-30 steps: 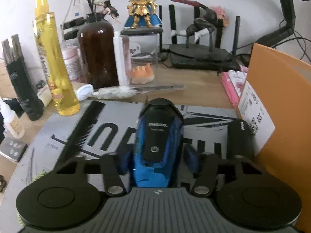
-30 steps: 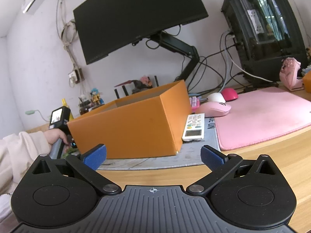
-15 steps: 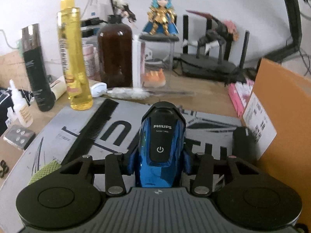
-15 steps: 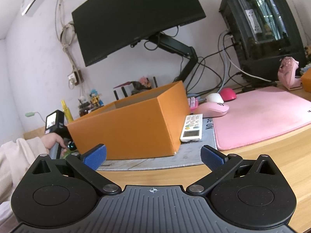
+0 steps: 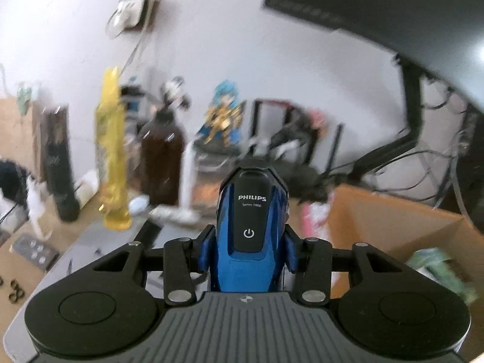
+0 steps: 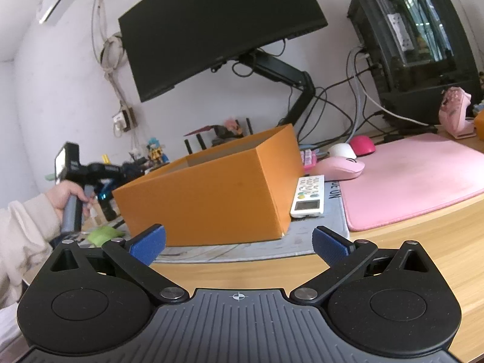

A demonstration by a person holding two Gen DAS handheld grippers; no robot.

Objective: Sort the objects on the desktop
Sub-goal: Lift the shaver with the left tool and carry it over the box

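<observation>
Clutter lines the back of the table (image 6: pixel 408 251): a yellow bottle (image 5: pixel 112 151), a brown bottle (image 5: pixel 161 163), a black tube (image 5: pixel 59 163) and several figurines (image 5: pixel 222 124), all smeared by motion blur in the left wrist view. Left gripper (image 5: pixel 246 249) is clamped on a blue Philips shaver (image 5: pixel 251 230), held in the air with its head pointing forward, above the grey mat (image 6: pixel 251 249). Just to its right the orange cardboard box (image 6: pixel 211 193) stands open, something green (image 5: pixel 438 269) lying inside. In the right wrist view a hand (image 6: pixel 68 195) grips the left tool's handle beside the box's far end. Right gripper (image 6: pixel 239 243) hangs with its blue pads (image 6: pixel 148 242) spread wide and nothing between them, facing the box's near wall. Beyond the box lie a white remote (image 6: pixel 308 195), a pink mouse (image 6: pixel 340 166) and a pink pad (image 6: pixel 420 178), under a black monitor (image 6: pixel 211 27).
</observation>
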